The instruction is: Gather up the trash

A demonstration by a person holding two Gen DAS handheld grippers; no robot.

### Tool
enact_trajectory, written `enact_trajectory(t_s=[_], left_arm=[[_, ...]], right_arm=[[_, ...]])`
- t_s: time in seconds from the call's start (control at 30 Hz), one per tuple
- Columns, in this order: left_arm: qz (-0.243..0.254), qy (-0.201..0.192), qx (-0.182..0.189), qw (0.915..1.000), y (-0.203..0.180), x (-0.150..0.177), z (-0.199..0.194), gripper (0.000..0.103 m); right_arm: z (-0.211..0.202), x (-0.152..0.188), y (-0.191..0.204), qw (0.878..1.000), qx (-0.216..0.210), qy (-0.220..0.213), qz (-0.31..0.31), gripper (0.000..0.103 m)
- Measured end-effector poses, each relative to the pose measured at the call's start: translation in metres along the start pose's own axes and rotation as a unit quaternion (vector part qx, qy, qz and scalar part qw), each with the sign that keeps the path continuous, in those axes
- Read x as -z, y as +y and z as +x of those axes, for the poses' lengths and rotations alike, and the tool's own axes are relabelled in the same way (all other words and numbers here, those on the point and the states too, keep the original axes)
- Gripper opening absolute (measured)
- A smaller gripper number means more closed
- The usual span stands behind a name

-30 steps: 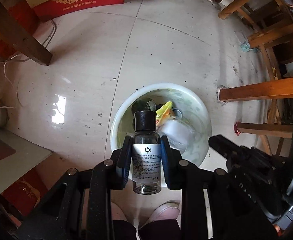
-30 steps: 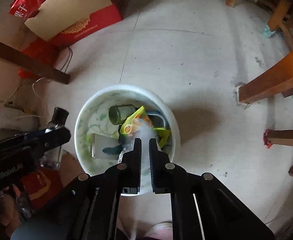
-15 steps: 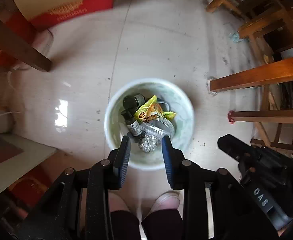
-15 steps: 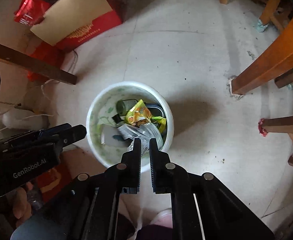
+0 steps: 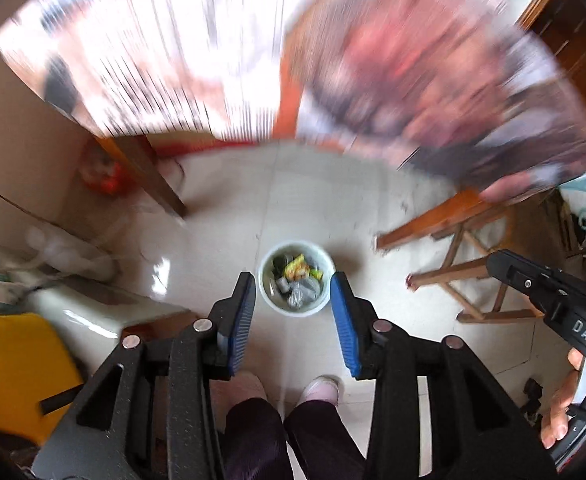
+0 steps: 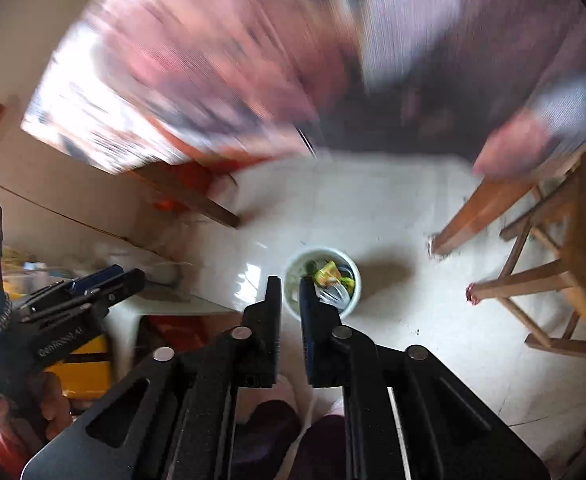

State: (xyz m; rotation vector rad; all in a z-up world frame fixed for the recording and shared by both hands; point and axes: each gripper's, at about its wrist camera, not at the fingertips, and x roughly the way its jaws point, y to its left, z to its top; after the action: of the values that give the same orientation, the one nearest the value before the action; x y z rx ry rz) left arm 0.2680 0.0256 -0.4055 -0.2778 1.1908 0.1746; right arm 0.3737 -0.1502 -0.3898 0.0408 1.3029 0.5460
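A white round bin [image 5: 270,300] stands on the tiled floor far below, holding a yellow wrapper [image 5: 297,267], crumpled foil, clear plastic and a small bottle. My left gripper [image 5: 294,284] is open and empty, high above the bin, which shows between its blue pads. In the right wrist view the bin [image 6: 355,288] lies just past my right gripper [image 6: 290,286], whose jaws are nearly together with nothing between them. The left gripper also shows at the left of the right wrist view [image 6: 105,280].
A table with a patterned cloth [image 5: 453,92] fills the upper view, blurred. Its wooden legs [image 5: 153,176] stand left of the bin. A wooden stool [image 5: 473,280] stands right. A yellow object [image 5: 17,364] and white box [image 5: 93,316] lie at the left. My feet [image 5: 317,388] are below.
Both grippers have risen far above the bin, which now looks much smaller. The bottle held by the left gripper one second ago lies in the bin; the left jaws stay open.
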Motion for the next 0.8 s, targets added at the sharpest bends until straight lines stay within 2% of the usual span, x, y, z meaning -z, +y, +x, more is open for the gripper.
enact_trajectory(t_s=[0.03, 0.1, 0.13, 0.23, 0.43, 0.53, 0.63, 0.7, 0.8], left_arm=[[0.000, -0.018, 0.002, 0.9998, -0.002, -0.002, -0.027, 0.043], [0.000, -0.055, 0.009, 0.9984, -0.006, -0.005, -0.077, 0.051], [0.000, -0.074, 0.013, 0.9972, -0.007, -0.007, -0.101, 0.053], [0.004, -0.130, 0.028, 0.9911, -0.009, -0.005, -0.176, 0.057], [0.020, -0.206, 0.069, 0.9760, -0.005, 0.005, -0.283, 0.058], [0.040, -0.251, 0.083, 0.9636, -0.005, 0.021, -0.341, 0.058], [0.061, -0.287, 0.088, 0.9519, -0.005, 0.036, -0.389, 0.060], [0.077, -0.317, 0.086, 0.9413, -0.005, 0.053, -0.422, 0.068], [0.095, -0.348, 0.085, 0.9288, -0.006, 0.075, -0.454, 0.072]], right_arm=[[-0.019, -0.002, 0.008, 1.000, -0.004, -0.011, -0.003, 0.039], [-0.070, -0.003, 0.026, 0.998, -0.012, -0.052, -0.012, 0.054], [-0.093, -0.003, 0.036, 0.997, -0.014, -0.073, -0.016, 0.057], [-0.145, -0.002, 0.063, 0.994, -0.007, -0.110, -0.027, 0.058], [-0.242, 0.011, 0.113, 0.979, 0.016, -0.193, -0.057, 0.058], [-0.285, 0.029, 0.135, 0.969, 0.020, -0.238, -0.068, 0.058], [-0.328, 0.051, 0.161, 0.955, 0.040, -0.284, -0.073, 0.059], [-0.350, 0.065, 0.171, 0.949, 0.041, -0.305, -0.075, 0.062], [-0.378, 0.087, 0.187, 0.937, 0.039, -0.336, -0.083, 0.066]])
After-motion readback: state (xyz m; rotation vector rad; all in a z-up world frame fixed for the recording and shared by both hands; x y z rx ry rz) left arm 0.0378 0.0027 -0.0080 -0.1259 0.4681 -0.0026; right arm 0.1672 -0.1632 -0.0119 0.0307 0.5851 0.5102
